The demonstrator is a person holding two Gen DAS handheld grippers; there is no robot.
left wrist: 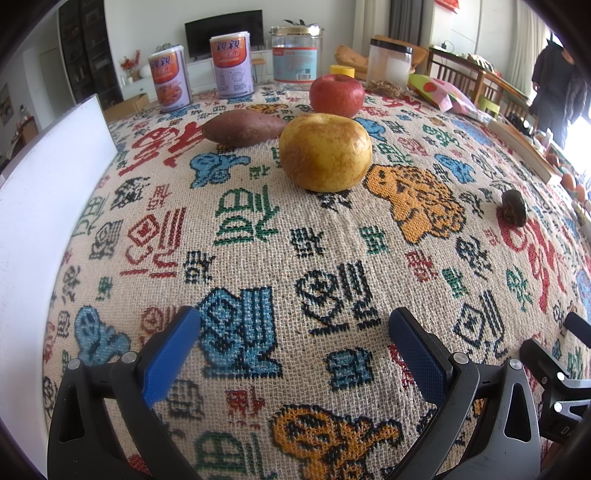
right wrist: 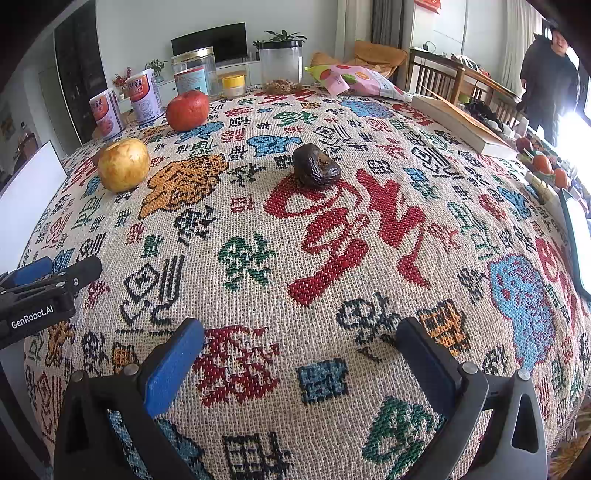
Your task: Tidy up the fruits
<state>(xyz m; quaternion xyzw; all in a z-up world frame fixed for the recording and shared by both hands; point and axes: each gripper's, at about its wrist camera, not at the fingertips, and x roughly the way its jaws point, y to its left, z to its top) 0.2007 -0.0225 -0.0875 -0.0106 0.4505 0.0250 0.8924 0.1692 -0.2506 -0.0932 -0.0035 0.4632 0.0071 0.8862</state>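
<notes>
Russet-flecked yellow apple (left wrist: pixel 325 152), upright.

Pale walls, dark television (left wrist: pixel 224 34) on low cabinet, wooden chairs (right wrist: pixel 436 75), bright window.

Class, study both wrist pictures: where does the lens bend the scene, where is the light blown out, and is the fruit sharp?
Left wrist view: the tablecloth bulges like a dome, black corners vignette the frame, the window at the right edge glares white, and the yellow apple is sharp. Right wrist view: the same barrel bulge, glare at the far right, and the dark wrinkled fruit is crisp with a faint shadow.
</notes>
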